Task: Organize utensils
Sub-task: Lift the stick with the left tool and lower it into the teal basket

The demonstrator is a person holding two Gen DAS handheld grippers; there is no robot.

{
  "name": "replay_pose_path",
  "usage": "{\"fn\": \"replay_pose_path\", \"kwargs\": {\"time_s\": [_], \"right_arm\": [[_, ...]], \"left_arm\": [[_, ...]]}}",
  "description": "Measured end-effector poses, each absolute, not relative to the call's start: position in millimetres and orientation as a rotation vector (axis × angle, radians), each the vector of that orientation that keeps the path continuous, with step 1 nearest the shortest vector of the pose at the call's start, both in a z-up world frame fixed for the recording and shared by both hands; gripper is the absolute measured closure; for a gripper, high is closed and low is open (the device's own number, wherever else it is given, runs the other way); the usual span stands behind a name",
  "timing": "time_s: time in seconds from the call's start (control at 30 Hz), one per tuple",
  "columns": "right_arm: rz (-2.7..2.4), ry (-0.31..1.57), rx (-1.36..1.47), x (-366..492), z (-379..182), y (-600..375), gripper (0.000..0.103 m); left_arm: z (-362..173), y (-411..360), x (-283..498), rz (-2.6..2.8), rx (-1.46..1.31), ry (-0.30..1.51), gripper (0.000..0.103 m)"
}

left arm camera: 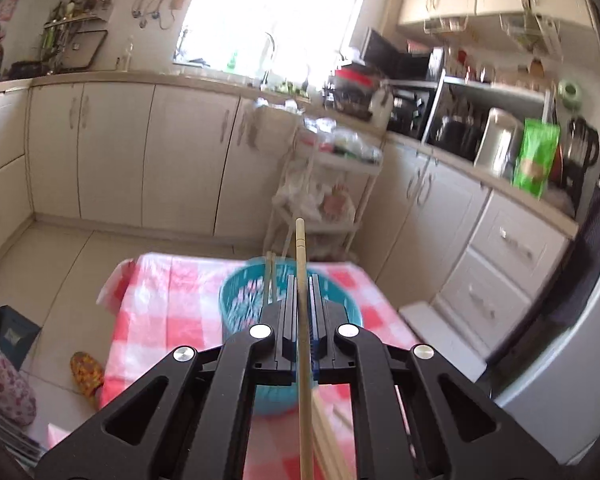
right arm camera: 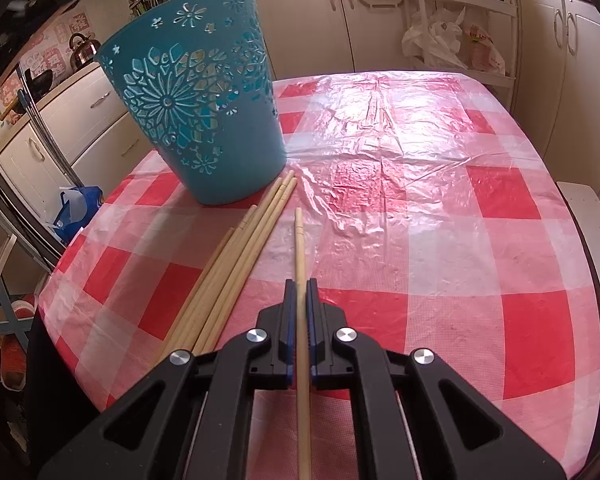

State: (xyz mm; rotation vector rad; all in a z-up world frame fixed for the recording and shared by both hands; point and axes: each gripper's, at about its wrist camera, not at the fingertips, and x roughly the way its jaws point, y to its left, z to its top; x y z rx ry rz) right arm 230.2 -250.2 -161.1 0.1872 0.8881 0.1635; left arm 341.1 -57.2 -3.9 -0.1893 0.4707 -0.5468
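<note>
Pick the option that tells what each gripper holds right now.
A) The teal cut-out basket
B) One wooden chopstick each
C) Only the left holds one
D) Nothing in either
B: the left gripper and the right gripper are each shut on one wooden chopstick.

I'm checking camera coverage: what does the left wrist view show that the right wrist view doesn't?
Only left wrist: the basket's inside from above, with chopsticks already standing in it, the window, and the left tool shut on a chopstick.
Only right wrist: the loose pile lying on the table, and the right tool shut on another chopstick.
Both: basket and checkered tablecloth.
</note>
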Motion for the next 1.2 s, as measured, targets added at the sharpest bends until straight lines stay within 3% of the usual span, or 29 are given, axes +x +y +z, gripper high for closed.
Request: {"fn": "replay_pose_path", "kwargs": {"time_s": [0.3, 0.53, 0.7, 1.2], "right_arm": [[0.171, 0.887, 0.208, 233, -162, -252, 0.097], [0.173, 0.888, 0.227, 233, -162, -254, 0.097], [0.172, 0.890, 0.243, 234, -162, -256, 0.097], [0.185, 0.776, 0.316, 222, -142, -266, 0.097]], "left_arm": [[26, -84, 414, -0.552, -0.313, 0.337, 0.098], [9, -108, 449, -0.597, -0.277, 0.496, 0.097], [-11, -108, 452, -0.640, -0.323, 0.568, 0.097], [-13, -66, 404, -0.529, -0.275, 0.470, 0.095]]}}
